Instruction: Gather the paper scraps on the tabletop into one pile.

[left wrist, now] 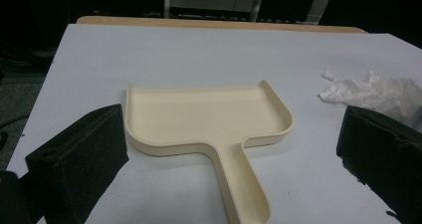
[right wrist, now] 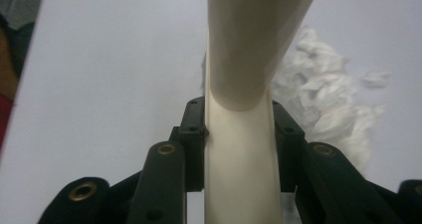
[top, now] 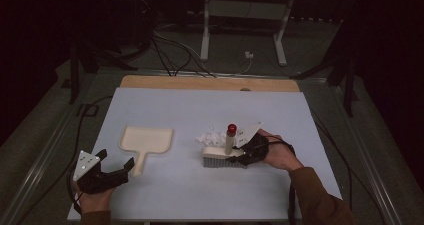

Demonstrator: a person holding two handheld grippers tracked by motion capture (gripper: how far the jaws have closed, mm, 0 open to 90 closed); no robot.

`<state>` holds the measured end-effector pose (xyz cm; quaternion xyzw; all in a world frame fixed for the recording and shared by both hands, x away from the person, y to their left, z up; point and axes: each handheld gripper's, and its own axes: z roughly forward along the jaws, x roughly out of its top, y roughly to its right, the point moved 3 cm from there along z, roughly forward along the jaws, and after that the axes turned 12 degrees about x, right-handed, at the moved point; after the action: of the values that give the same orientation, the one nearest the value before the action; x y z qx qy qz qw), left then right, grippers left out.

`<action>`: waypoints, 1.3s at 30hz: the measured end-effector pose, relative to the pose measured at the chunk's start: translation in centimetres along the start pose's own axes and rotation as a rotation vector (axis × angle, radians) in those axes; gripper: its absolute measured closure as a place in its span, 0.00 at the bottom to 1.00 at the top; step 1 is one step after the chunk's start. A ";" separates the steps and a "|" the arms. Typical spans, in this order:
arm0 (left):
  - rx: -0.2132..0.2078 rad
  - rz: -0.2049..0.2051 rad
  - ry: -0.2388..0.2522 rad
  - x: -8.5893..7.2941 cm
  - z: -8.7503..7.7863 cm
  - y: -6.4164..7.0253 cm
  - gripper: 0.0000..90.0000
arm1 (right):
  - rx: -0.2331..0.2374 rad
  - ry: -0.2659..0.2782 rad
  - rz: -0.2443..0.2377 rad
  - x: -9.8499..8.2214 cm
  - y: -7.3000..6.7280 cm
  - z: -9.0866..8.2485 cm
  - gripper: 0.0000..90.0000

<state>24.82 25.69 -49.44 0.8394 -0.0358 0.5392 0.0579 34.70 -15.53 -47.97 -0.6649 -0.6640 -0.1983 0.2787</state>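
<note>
A cream dustpan point(top: 146, 140) point(left wrist: 209, 117) lies flat on the white table, handle toward the near edge. My left gripper point(top: 118, 166) point(left wrist: 231, 149) is open at the near left, its jaws standing either side of the pan's handle without touching it. A cream brush point(top: 222, 156) with grey bristles and a red-tipped upright handle rests on the table right of centre. My right gripper point(top: 243, 152) point(right wrist: 238, 129) is shut on the brush body point(right wrist: 241, 159), pads pressing both sides. Crumpled white paper scraps point(top: 211, 135) point(left wrist: 370, 92) point(right wrist: 323, 94) lie just beyond the brush.
The white table top point(top: 190, 185) ends in a wooden strip point(top: 210, 83) at the far edge. Cables and metal frame legs point(top: 205, 30) stand on the dark floor beyond. Bare table lies between the dustpan and the brush.
</note>
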 end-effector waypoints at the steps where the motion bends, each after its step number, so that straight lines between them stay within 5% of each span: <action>1: 0.000 0.000 0.000 0.0 0.0 0.0 0.00 | -0.007 -0.003 -0.006 0.1 0.2 0.0 0.75; 12: 0.000 -0.002 0.001 0.0 0.0 -0.1 0.00 | -0.064 -0.001 -0.026 0.4 1.9 0.2 0.75; 19: -0.001 -0.004 0.001 0.0 0.0 -0.1 0.00 | -0.094 0.019 0.007 0.2 2.7 0.1 0.75; 25: -0.002 -0.004 0.001 0.0 0.0 -0.1 0.00 | -0.061 0.044 0.009 0.2 2.0 -0.3 0.75; 32: -0.005 0.000 -0.001 0.0 0.0 0.0 0.00 | -0.031 0.169 0.021 1.1 0.8 -1.9 0.75; 39: -0.004 -0.001 -0.001 0.0 0.0 0.1 0.00 | -0.101 0.371 0.101 1.6 0.7 -4.8 0.75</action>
<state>24.79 25.63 -49.47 0.8395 -0.0366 0.5388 0.0596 36.00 -17.26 -43.34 -0.6624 -0.5562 -0.3364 0.3724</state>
